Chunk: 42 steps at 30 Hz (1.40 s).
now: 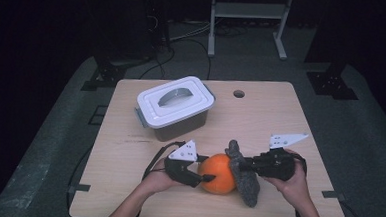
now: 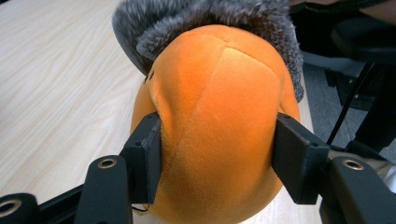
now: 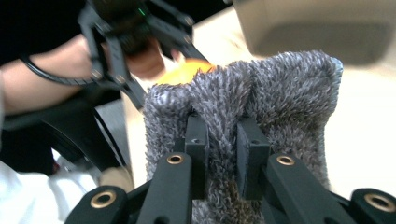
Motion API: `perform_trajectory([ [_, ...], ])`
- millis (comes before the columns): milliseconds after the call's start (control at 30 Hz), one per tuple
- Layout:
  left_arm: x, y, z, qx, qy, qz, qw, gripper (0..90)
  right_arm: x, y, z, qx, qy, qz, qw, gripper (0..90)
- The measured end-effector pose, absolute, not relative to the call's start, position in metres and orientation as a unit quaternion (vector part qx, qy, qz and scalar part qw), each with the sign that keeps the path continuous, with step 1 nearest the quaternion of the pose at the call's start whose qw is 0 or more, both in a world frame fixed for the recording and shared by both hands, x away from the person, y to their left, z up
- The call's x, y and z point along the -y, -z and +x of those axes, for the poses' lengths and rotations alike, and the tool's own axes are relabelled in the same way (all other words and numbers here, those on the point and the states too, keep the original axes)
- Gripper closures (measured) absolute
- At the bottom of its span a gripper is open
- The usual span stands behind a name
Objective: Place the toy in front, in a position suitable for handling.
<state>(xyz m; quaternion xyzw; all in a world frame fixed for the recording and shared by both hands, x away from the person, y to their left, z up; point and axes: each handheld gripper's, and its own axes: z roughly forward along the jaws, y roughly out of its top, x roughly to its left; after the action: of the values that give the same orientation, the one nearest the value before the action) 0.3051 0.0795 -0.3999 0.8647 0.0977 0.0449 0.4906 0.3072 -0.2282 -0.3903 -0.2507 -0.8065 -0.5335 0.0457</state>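
An orange plush ball rests on the wooden table near its front edge. My left gripper comes at it from the left. In the left gripper view its two pads press into the sides of the ball, and the plush bulges around them. A grey fuzzy cloth drapes against the ball's right side. My right gripper is shut on a fold of it. In the right gripper view the jaws pinch the grey cloth, with the ball behind it.
A white lidded container with a handle recess stands behind the ball, left of centre. A round hole is cut in the tabletop near the far edge. A white frame stands on the floor beyond the table.
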Motion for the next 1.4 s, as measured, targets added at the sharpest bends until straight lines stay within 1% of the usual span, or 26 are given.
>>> perform_trajectory([
  [133,-0.079,0.397,0.304,-0.103,-0.055,0.868,0.483,41.1,0.225,0.388,0.306,0.804,0.539,-0.246,0.045,76.4],
  [200,-0.078,0.400,0.303,-0.100,-0.052,0.870,0.480,40.9,0.225,0.397,0.310,0.813,0.520,-0.258,0.047,76.5],
  [300,-0.078,0.400,0.303,-0.097,-0.051,0.872,0.478,40.4,0.227,0.407,0.314,0.810,0.518,-0.265,0.064,76.4],
  [433,-0.079,0.400,0.304,-0.102,-0.054,0.871,0.478,40.4,0.232,0.410,0.317,0.818,0.500,-0.278,0.058,76.5],
  [600,-0.080,0.396,0.304,-0.101,-0.060,0.870,0.479,40.5,0.232,0.393,0.310,0.803,0.534,-0.260,0.047,76.6],
  [700,-0.078,0.395,0.303,-0.100,-0.064,0.870,0.479,40.5,0.224,0.381,0.305,0.796,0.554,-0.241,0.041,76.6],
  [867,-0.078,0.395,0.302,-0.094,-0.066,0.873,0.475,40.0,0.215,0.391,0.307,0.809,0.535,-0.238,0.048,76.6],
  [933,-0.077,0.397,0.302,-0.088,-0.059,0.871,0.480,36.8,0.218,0.395,0.309,0.809,0.534,-0.241,0.057,76.6],
  [1000,-0.077,0.399,0.303,-0.081,-0.050,0.870,0.484,31.0,0.222,0.398,0.310,0.813,0.526,-0.243,0.066,76.4],
  [1067,-0.076,0.401,0.304,-0.086,-0.049,0.868,0.486,25.0,0.223,0.400,0.310,0.813,0.524,-0.243,0.067,76.4],
  [1100,-0.075,0.402,0.305,-0.087,-0.050,0.869,0.485,20.5,0.224,0.400,0.310,0.815,0.522,-0.244,0.067,76.4],
  [1133,-0.075,0.404,0.305,-0.087,-0.051,0.870,0.482,19.0,0.225,0.401,0.310,0.815,0.520,-0.245,0.066,76.4],
  [1200,-0.074,0.406,0.305,-0.087,-0.046,0.870,0.483,18.9,0.226,0.401,0.311,0.817,0.516,-0.248,0.060,76.4],
  [1267,-0.075,0.405,0.304,-0.073,-0.034,0.872,0.484,21.5,0.227,0.401,0.312,0.818,0.513,-0.253,0.055,76.4],
  [1333,-0.076,0.406,0.303,-0.061,-0.019,0.870,0.489,21.5,0.230,0.403,0.313,0.818,0.511,-0.258,0.052,76.2],
  [1400,-0.077,0.407,0.304,-0.061,-0.016,0.868,0.493,21.5,0.233,0.404,0.314,0.817,0.509,-0.266,0.051,76.2],
])
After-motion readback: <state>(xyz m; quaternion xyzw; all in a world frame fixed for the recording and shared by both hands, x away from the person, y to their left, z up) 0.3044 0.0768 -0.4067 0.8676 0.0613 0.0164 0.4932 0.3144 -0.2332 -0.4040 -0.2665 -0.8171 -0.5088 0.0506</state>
